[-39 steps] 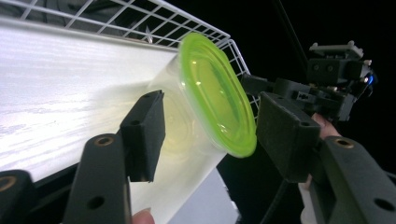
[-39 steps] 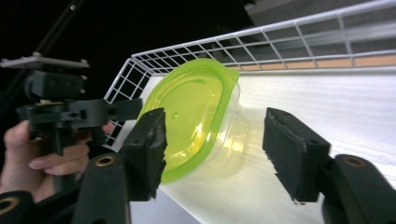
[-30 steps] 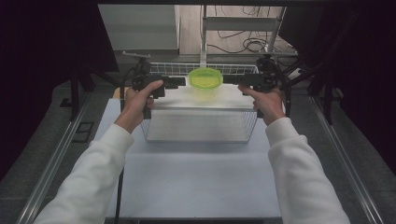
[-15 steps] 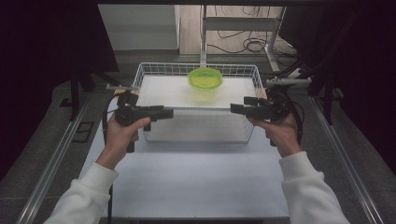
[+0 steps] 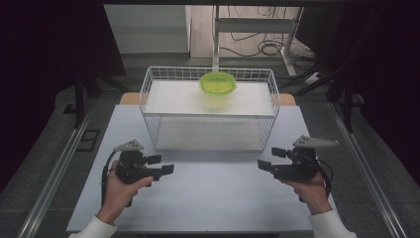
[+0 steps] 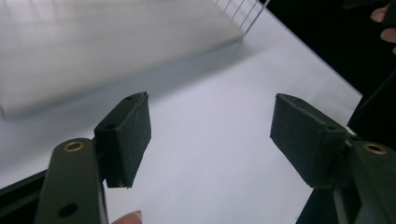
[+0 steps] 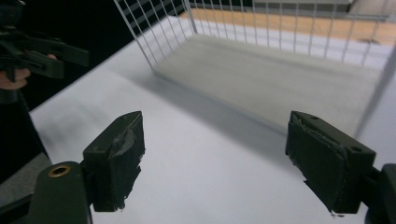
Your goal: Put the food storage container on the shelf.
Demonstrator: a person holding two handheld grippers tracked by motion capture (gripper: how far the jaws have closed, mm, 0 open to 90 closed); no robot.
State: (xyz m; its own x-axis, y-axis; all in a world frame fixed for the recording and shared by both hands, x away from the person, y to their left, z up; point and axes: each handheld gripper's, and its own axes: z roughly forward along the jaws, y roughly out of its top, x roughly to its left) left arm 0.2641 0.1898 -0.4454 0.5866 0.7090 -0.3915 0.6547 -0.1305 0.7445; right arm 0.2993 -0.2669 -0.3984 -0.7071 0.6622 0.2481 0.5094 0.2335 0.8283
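Note:
A white wire basket (image 5: 148, 94) stands at the middle of the table with a white board across its top. A clear tub with a green lid (image 5: 217, 84) sits on that board near the back. My left gripper (image 5: 163, 164) (image 6: 210, 105) hovers low over the table in front of the basket's left corner. Its jaws have just been opening and nothing is between them. My right gripper (image 5: 267, 158) (image 7: 215, 121) hovers in front of the right corner, also just opening and empty. Both point inward toward each other.
The white table top (image 5: 208, 198) stretches between the grippers and the near edge. The basket's wire wall (image 7: 154, 32) rises just beyond the right gripper's jaws. Metal rails (image 5: 54, 168) run along both sides of the table, and dark stands and cables lie behind it.
Both hands have left the basket's upper sides, drawn back toward the near edge and sunk. Both pairs of jaws stand wider. The basket and tub stay put.

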